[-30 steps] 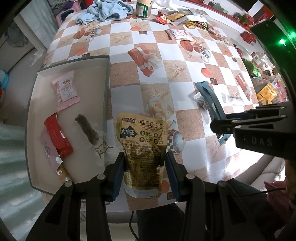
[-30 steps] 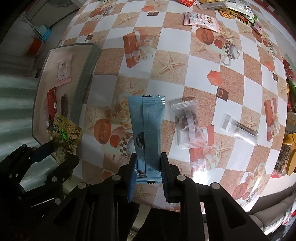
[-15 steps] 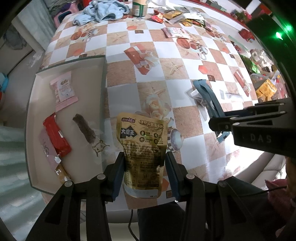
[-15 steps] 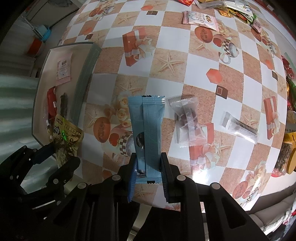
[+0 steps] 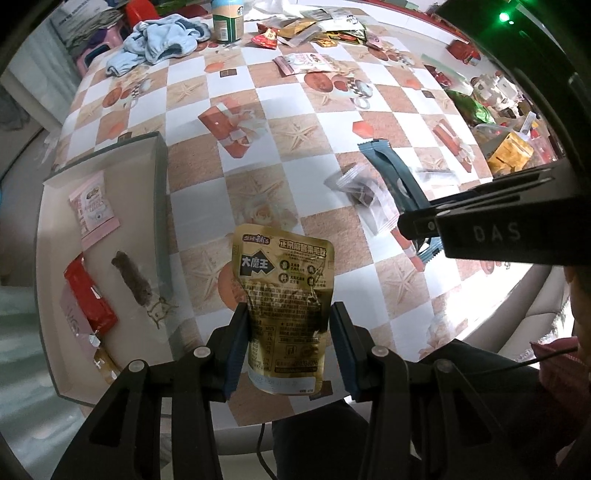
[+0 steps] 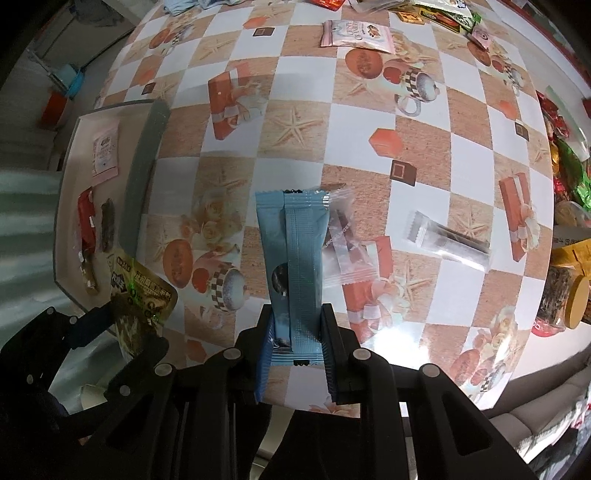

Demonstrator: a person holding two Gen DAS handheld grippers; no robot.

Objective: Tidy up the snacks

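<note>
My left gripper (image 5: 288, 325) is shut on a gold snack pouch (image 5: 286, 288) and holds it above the table's near edge, right of the tray (image 5: 55, 221). It also shows in the right wrist view (image 6: 142, 295). My right gripper (image 6: 297, 328) is shut on a light blue snack bar (image 6: 293, 258), held over the table; the bar also shows in the left wrist view (image 5: 395, 177). The tray holds a pink packet (image 5: 92, 206), a red packet (image 5: 90, 295) and a brown bar (image 5: 131, 277).
A clear-wrapped candy (image 6: 347, 247) and a clear-wrapped dark stick (image 6: 448, 240) lie on the checkered tablecloth (image 6: 295, 122). A pink bag (image 6: 354, 33), several snack packets (image 5: 317, 29), a blue cloth (image 5: 159, 40) and a bottle (image 5: 227, 22) are at the far side. Jars (image 6: 561, 299) stand at the right.
Both grippers have lifted a little with their snacks still held. The table and tray look farther away in both views.
</note>
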